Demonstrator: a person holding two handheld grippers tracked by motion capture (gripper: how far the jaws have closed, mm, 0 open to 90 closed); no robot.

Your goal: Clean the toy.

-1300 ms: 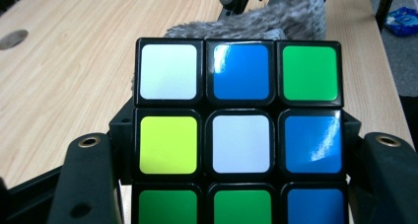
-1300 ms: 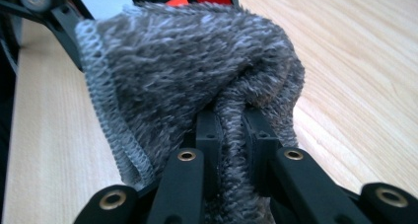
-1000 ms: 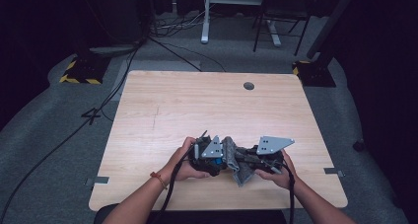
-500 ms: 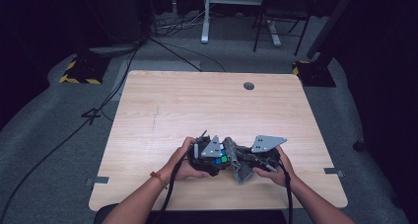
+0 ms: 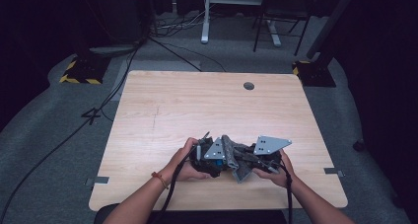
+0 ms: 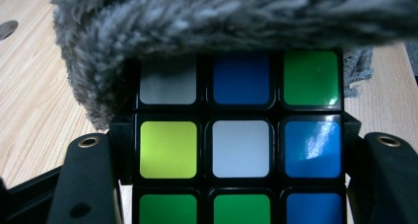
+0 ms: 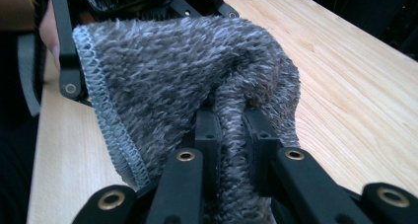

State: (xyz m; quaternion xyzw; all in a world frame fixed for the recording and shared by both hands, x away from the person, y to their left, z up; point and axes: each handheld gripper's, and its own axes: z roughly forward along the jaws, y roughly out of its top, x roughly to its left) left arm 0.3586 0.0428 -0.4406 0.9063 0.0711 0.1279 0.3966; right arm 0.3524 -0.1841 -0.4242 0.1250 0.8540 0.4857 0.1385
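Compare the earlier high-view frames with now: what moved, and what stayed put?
Little changed. The right gripper, shut on the fluffy grey cloth, tilted slightly, its grey plate shifting a little; the cloth remains draped over the multicoloured puzzle cube. The left gripper stays clamped on the cube at the wooden table's near edge.

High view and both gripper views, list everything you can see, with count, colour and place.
Puzzle cube: one, black frame with white, blue, green and yellow tiles, clamped in the left tongs.
Cloth: one, grey fluffy, pinched in the right tongs and draped over the cube's top.
Table: one, light wood, with a round hole near the far edge.
Floor cables: several, black, left of the table.
Left tongs: one, black, near edge.
Right tongs: one, black, shut.
Hands: two, gripping the tongs.
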